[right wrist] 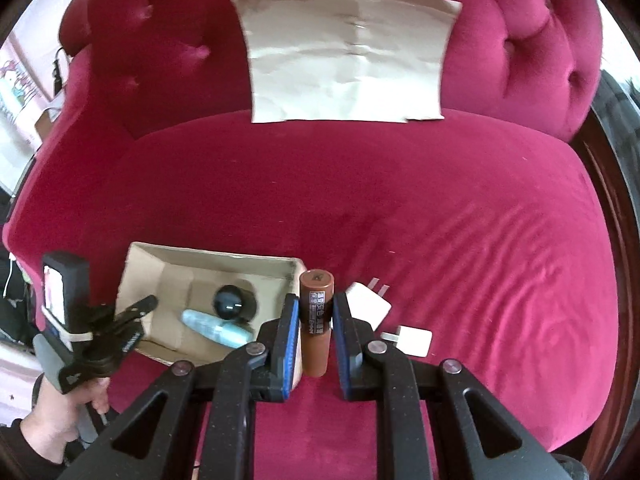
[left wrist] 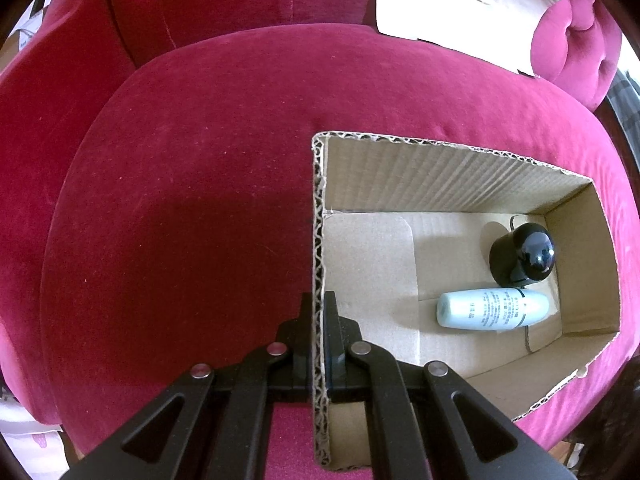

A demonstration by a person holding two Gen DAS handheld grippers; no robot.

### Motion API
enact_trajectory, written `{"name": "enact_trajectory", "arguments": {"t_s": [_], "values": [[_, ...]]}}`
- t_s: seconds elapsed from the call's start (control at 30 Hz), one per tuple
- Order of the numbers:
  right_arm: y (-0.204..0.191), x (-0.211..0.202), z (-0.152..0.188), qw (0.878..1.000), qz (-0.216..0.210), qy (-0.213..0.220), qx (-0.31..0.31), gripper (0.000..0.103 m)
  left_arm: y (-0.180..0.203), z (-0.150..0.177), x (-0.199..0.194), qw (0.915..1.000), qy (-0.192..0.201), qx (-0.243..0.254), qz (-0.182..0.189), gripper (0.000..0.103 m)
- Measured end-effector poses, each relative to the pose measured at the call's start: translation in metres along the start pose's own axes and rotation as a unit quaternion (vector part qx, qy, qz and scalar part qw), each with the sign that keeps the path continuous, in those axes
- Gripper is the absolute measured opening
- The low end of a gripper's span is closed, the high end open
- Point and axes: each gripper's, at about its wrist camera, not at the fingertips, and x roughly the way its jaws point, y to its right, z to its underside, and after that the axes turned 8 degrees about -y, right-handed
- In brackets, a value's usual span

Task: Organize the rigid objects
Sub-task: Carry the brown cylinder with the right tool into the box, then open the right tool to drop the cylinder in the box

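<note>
An open cardboard box (left wrist: 440, 168) sits on a crimson velvet chair seat. Inside lie a pale blue bottle (left wrist: 494, 309) on its side and a black round-capped jar (left wrist: 524, 254). My left gripper (left wrist: 319, 300) is shut on the box's left wall, one finger inside and one outside. In the right wrist view my right gripper (right wrist: 315, 312) is shut on a brown tube (right wrist: 316, 324), held upright just right of the box (right wrist: 140, 268). The blue bottle (right wrist: 218, 328) and black jar (right wrist: 232, 300) show inside the box there. The left gripper (right wrist: 136, 308) shows at the box's near left corner.
Two white plug adapters (right wrist: 368, 304) (right wrist: 414, 340) lie on the seat right of the tube. A flat piece of cardboard (right wrist: 348, 56) leans on the tufted chair back. The chair's dark wooden frame (right wrist: 612, 208) runs down the right. Seat cushion (right wrist: 440, 200) stretches beyond.
</note>
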Motion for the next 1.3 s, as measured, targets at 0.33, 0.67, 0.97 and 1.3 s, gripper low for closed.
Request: {"name": "enact_trajectory", "arguments": {"t_s": [0.33,0.67,0.97,1.3], "values": [[-0.041,0.012,-0.013,0.999,-0.011,-0.004,-0.037,0.016,-0.003,0.004,-0.003,1.0,0.0,-0.006,0.0,0.003],[-0.059,0.044,-0.009,0.998,-0.004,-0.035,-0.051,0.016,-0.005,0.004,-0.003,1.0,-0.001,-0.006,0.001,0.003],[-0.057,0.075,-0.002,0.997,0.01,-0.064,-0.046,0.016,-0.006,0.003,-0.003,1.0,-0.001,-0.004,0.0,0.003],[-0.055,0.064,-0.004,0.998,0.0,-0.033,-0.045,0.084,-0.004,0.0,-0.002,1.0,-0.001,-0.002,-0.001,0.003]]}}
